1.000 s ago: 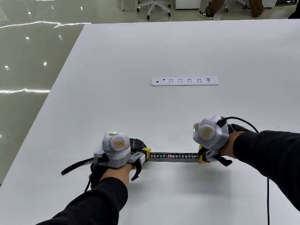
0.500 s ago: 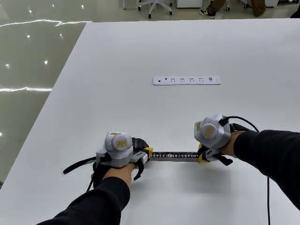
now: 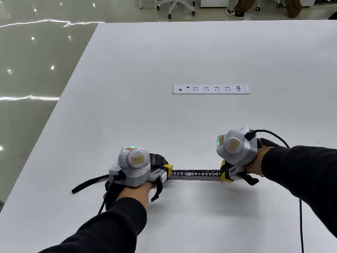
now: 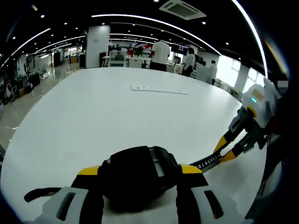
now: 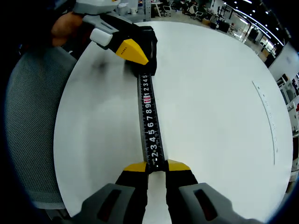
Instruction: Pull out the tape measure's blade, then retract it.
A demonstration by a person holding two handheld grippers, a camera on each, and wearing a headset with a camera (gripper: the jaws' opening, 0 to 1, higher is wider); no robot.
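Tape blade [image 5: 148,121] runs flat along the table [image 3: 158,63], drawn out of its black case [image 4: 140,163] in a straight numbered strip. The case sits at the near left of the table, resting on the surface, with a black strap trailing off to its left. The left gripper [image 3: 162,173] has its yellow-tipped jaws closed around the case, one on each side, as its own view shows. At the blade's free end, the right gripper [image 5: 152,166] has its jaws pinched together on the tip, close to the table top. The blade looks taut and level between the two, with no sag or twist to be seen.

As for progress, the pull-out seems partly or wholly made: a modest stretch of blade is out, and the grippers stand near each other rather than well apart. Whether more length is wanted cannot be told. The retraction is not yet done; for that the tip would have to be fed back towards the case under control, so that it does not whip.

A white power strip [image 3: 210,89] lies farther back on the table, well apart from the work.
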